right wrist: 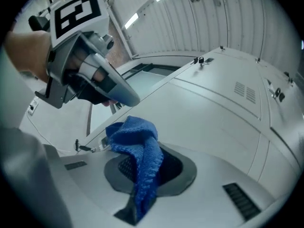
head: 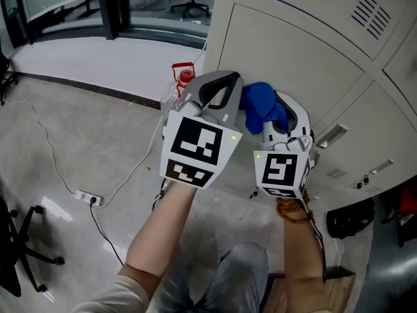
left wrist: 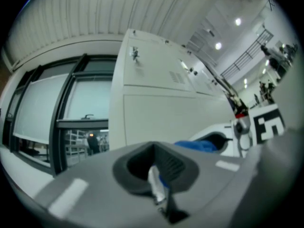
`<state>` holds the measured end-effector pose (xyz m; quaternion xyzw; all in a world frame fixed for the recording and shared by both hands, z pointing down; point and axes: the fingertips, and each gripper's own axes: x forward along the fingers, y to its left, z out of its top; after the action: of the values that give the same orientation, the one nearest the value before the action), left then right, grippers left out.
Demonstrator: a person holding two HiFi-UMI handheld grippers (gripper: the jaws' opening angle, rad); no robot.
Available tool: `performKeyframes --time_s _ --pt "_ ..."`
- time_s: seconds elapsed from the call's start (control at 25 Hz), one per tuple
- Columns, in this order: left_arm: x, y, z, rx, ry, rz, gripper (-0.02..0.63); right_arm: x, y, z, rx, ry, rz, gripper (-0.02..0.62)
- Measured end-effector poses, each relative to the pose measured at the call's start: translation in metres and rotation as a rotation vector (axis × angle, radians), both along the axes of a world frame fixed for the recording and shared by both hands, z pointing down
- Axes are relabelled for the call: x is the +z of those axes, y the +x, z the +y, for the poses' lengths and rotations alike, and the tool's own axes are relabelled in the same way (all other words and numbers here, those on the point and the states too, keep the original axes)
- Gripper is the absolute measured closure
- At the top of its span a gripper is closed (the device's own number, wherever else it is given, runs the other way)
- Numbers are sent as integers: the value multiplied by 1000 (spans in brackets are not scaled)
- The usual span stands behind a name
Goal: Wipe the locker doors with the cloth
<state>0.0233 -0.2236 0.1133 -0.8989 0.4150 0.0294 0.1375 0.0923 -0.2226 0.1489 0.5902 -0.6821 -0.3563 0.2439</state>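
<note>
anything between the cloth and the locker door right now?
Nothing visible. The cloth hangs from the shut right hand-held gripper, with the locker door bare ahead of it. The left hand-held gripper sits off to the cloth's left, not between.

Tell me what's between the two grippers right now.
The blue cloth, pinched by the right gripper, bunches up between it and the left gripper. The head view shows this best.

The left gripper and right gripper are partly hiding the blue cloth in the head view. The locker doors are running off its right edge. A distant figure is showing blurred.
</note>
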Motion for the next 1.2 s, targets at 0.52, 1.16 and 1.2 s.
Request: performKeyframes --time_s 0.52,1.16,1.2 --pt "-78 9 2 1 90 25 606 -139 -16 3 -7 206 47 549" --pt "-39 63 15 74 75 -18 606 -95 42 24 46 253 13 549" --pt "-30 64 14 73 65 -27 606 -85 42 24 55 252 17 549"
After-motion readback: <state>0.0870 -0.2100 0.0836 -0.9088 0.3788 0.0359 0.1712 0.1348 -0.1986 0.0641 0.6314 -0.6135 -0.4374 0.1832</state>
